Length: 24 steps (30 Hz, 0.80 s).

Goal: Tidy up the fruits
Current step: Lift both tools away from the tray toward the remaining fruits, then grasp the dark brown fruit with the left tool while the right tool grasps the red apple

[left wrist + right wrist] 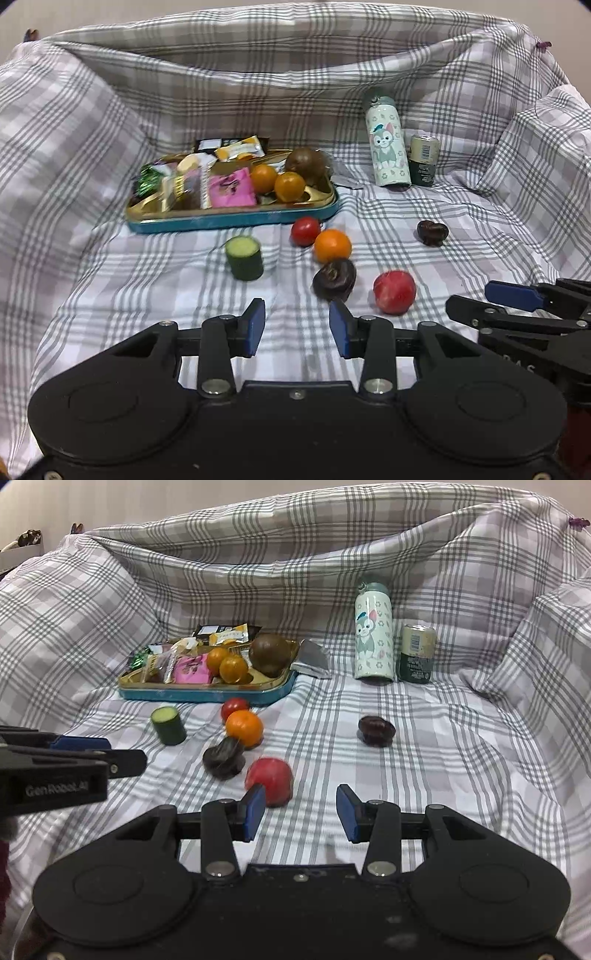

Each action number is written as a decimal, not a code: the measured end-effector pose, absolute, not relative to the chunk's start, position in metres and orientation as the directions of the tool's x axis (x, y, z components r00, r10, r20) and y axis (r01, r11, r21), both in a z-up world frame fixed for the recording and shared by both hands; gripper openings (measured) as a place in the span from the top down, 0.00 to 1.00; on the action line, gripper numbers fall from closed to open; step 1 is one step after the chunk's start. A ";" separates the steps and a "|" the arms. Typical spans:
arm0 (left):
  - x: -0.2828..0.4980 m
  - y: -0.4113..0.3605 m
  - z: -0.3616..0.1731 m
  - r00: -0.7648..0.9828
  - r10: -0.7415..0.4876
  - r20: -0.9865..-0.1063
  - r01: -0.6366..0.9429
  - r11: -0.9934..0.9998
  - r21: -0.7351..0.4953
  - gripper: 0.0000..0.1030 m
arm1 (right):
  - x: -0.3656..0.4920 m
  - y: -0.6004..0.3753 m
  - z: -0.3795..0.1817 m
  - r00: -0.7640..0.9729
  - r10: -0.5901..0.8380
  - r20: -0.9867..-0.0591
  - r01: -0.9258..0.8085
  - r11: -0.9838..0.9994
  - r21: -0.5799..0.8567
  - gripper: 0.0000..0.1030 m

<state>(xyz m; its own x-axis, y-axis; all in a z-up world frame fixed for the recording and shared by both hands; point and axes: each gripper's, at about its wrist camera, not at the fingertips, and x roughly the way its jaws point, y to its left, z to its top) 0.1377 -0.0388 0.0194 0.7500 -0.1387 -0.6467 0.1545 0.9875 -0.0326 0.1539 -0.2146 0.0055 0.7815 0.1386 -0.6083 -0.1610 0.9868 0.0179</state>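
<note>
Both grippers empty, jaws wide: left gripper low over the plaid cloth, right gripper w/ its left pad just in front of the red fruit; loose fruit lies near the tray: orange, small tomato, two dark fruits, cucumber stub; tray already holds two oranges & a brown fruit among snack packets. Risks, imo: round fruit rolls on the soft wrinkled cloth if nudged by a pad; crowded tray leaves little room, so a drop could bounce out. Hard to tell: what the dark fruits are; packets' labels too blurred; bottle hides part of the can.
</note>
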 end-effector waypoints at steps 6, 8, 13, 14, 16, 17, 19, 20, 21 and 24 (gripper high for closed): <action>0.161 -0.050 0.008 0.734 -0.155 -0.661 0.180 0.983 -0.031 0.53 | 0.178 -0.211 -0.003 0.789 0.131 -0.600 -0.155 0.988 0.012 0.57; 0.167 -0.055 0.004 0.727 -0.159 -0.668 0.192 0.981 -0.025 0.53 | 0.182 -0.212 -0.006 0.792 0.123 -0.598 -0.141 0.990 0.017 0.57; 0.175 -0.067 -0.008 0.715 -0.180 -0.675 0.244 0.970 0.000 0.53 | 0.187 -0.220 -0.015 0.779 0.124 -0.615 -0.113 0.992 0.057 0.57; 0.176 -0.069 -0.010 0.716 -0.180 -0.675 0.251 0.968 0.009 0.53 | 0.188 -0.221 -0.016 0.778 0.122 -0.616 -0.110 0.992 0.058 0.56; 0.180 -0.073 -0.014 0.714 -0.179 -0.677 0.263 0.965 0.022 0.53 | 0.189 -0.223 -0.017 0.777 0.120 -0.618 -0.102 0.993 0.064 0.56; 0.181 -0.074 -0.015 0.712 -0.177 -0.680 0.266 0.964 0.028 0.53 | 0.189 -0.223 -0.017 0.776 0.120 -0.620 -0.098 0.993 0.069 0.57; 0.185 -0.077 -0.019 0.709 -0.167 -0.685 0.269 0.962 0.044 0.53 | 0.190 -0.224 -0.018 0.775 0.120 -0.620 -0.095 0.993 0.074 0.56; 0.187 -0.078 -0.020 0.709 -0.160 -0.686 0.269 0.962 0.054 0.53 | 0.191 -0.224 -0.017 0.775 0.121 -0.620 -0.094 0.993 0.077 0.56; 0.189 -0.079 -0.022 0.710 -0.153 -0.687 0.267 0.962 0.062 0.53 | 0.191 -0.224 -0.017 0.776 0.122 -0.619 -0.093 0.993 0.078 0.56; 0.195 -0.077 -0.022 0.720 -0.141 -0.679 0.248 0.967 0.062 0.49 | 0.192 -0.223 -0.018 0.774 0.126 -0.620 -0.097 0.992 0.080 0.56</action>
<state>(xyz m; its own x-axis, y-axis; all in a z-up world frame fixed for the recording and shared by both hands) 0.1947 -0.0767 -0.0221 0.7199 -0.1414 -0.6795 0.2482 0.9667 0.0619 0.1916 -0.2234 -0.0177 0.7742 0.1256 -0.6203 -0.0970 0.9921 0.0797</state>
